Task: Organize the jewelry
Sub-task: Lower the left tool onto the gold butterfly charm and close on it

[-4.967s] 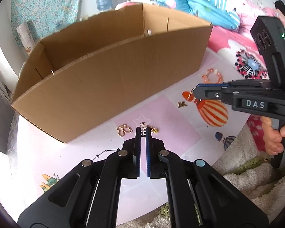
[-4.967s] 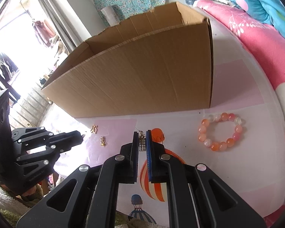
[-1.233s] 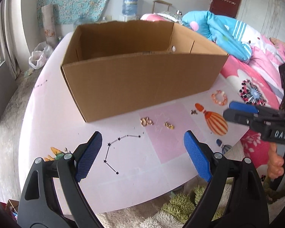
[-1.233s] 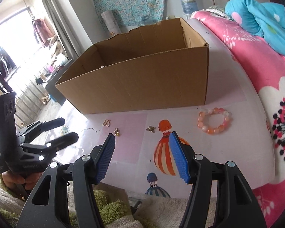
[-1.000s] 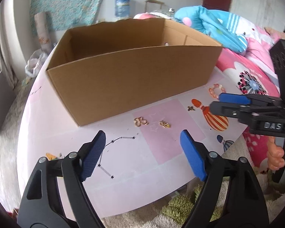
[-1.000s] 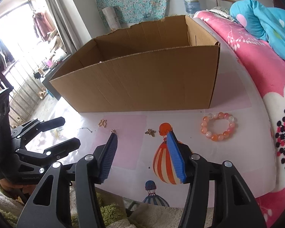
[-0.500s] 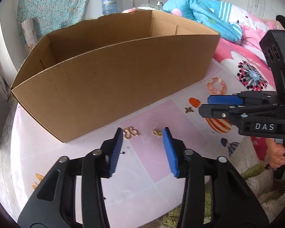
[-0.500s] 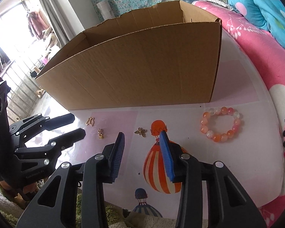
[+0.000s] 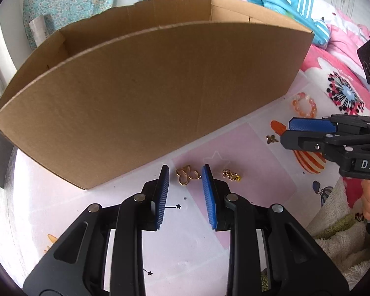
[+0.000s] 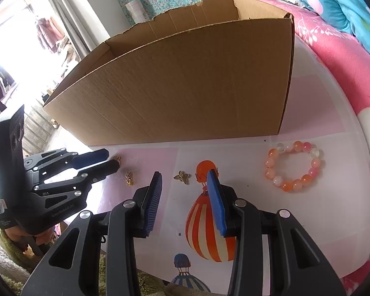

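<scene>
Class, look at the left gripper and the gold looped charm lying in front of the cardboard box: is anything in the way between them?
Nothing visible. The left gripper has its jaws closing either side of the gold looped charm, which lies on bare table, not yet pinched. The small gold chain piece lies apart, right of it.

Plain brown cardboard box (image 9: 145,93), gold charms, blue-padded black grippers.
Orange, pink and white bead bracelet (image 10: 294,169); gold butterfly charm (image 10: 182,177); red-and-cream striped balloon print (image 10: 209,227) on pink-and-white tabletop (image 10: 315,120); pink floral bedding (image 10: 338,49).
</scene>
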`<state>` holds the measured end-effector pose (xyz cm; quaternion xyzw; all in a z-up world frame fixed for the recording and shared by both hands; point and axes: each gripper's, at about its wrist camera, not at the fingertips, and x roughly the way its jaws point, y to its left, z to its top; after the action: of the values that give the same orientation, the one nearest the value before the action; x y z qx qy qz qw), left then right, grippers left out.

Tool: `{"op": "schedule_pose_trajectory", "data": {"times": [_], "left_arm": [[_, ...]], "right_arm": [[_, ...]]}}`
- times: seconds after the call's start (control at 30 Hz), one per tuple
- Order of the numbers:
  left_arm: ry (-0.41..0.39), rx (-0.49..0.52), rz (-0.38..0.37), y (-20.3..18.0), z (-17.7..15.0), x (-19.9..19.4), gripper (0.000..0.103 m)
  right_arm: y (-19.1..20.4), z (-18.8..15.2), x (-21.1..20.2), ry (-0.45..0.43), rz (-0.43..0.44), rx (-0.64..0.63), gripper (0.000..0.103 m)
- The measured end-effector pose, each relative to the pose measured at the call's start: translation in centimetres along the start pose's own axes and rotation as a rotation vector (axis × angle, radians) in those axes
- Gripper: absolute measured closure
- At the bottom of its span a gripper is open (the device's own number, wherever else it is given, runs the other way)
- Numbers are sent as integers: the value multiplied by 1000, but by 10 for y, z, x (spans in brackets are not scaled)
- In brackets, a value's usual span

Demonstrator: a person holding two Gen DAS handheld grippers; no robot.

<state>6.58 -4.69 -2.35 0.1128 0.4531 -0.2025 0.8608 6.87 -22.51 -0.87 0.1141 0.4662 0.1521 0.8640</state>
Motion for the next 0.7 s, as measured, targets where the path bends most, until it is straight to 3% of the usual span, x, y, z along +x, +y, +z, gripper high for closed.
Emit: {"op": "schedule_pose_trajectory", "data": {"times": [0.2,0.3,0.7], "left_arm": [[-8,26,-3,-3,1,2,77],[-19,44,-11,-4,-1,3,87],[-21,37,-8,1,-7,-5,87]], "right_arm": [[-3,-1,-1,-3,3,13,66],[-3,-2,-1,-2,8,22,66],[6,-2,-3,-5,-25,-26,66]]}}
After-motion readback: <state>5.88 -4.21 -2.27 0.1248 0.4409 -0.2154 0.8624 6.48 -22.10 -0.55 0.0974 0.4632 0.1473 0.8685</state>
